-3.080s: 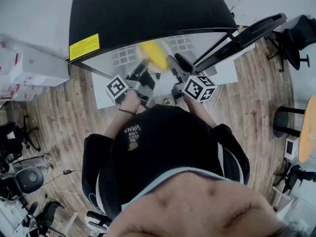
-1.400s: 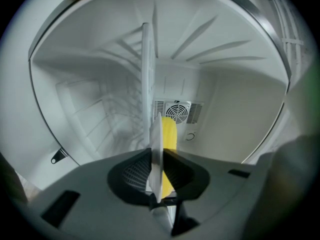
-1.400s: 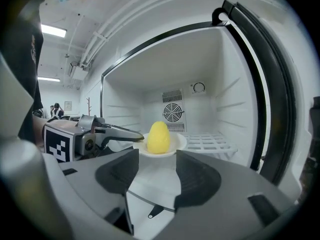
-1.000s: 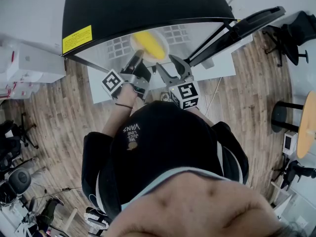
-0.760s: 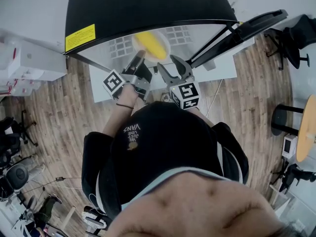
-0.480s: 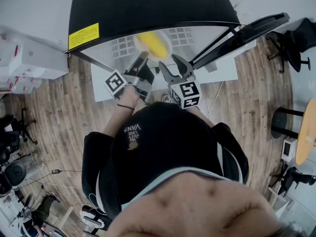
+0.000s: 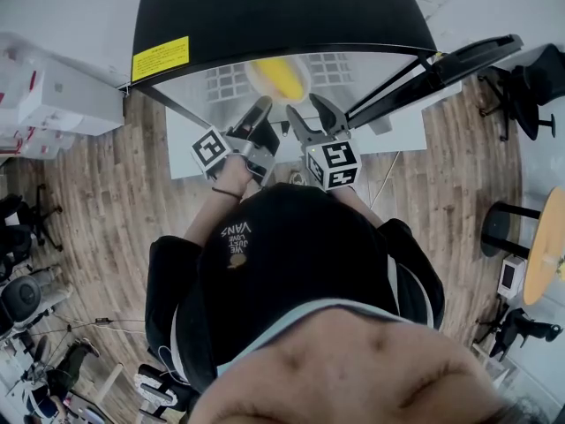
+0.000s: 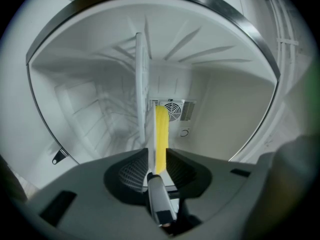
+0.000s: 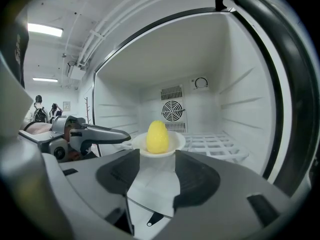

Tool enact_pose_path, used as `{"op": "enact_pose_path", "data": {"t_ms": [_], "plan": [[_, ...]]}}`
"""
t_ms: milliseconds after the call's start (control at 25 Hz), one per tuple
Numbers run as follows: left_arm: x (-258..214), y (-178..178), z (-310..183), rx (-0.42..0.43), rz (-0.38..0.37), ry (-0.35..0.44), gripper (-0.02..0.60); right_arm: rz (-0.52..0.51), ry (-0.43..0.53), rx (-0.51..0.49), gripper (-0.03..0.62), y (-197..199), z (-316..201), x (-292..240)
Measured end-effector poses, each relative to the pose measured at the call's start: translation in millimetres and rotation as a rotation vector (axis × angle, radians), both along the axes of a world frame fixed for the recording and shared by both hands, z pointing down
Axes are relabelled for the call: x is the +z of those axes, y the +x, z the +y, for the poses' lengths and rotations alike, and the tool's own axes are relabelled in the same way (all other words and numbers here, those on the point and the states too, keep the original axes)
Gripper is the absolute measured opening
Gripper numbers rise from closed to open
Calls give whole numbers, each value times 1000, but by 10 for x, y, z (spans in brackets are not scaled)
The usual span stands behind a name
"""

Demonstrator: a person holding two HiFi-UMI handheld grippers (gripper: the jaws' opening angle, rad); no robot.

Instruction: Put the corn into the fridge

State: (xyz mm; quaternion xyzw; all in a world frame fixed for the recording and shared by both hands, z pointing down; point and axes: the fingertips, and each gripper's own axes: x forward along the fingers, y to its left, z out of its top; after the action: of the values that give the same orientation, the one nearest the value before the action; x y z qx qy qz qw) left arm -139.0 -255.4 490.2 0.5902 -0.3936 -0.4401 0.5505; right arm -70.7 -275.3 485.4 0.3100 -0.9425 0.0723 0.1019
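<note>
Corn [image 9: 158, 136] lay inside the fridge [image 9: 240, 84], left gripper [image 7: 263, 111] clamping its plate [image 9: 177, 143], right gripper [image 7: 307, 113] gaping empty; a level release seemed wisest.

Yellow corn [image 9: 158, 136], white plate [image 9: 178, 142] — fridge [image 7: 282, 7] black outside, white within.

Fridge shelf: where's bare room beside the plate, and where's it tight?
Free: wire shelf right of the plate, out to the right wall. Tight: plate's left, where the left gripper holds its rim.
</note>
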Motion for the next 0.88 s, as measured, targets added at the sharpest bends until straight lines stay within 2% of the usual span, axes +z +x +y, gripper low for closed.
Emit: {"op": "enact_pose_path", "data": {"t_ms": [560,880], "plan": [[35,-86,18,-37,10,-6,87,13,5,-18,230,-100,-181,20],[18,-94,29,-36,-30,10,87,16,12,-30,230,-151,-227,20]]}}
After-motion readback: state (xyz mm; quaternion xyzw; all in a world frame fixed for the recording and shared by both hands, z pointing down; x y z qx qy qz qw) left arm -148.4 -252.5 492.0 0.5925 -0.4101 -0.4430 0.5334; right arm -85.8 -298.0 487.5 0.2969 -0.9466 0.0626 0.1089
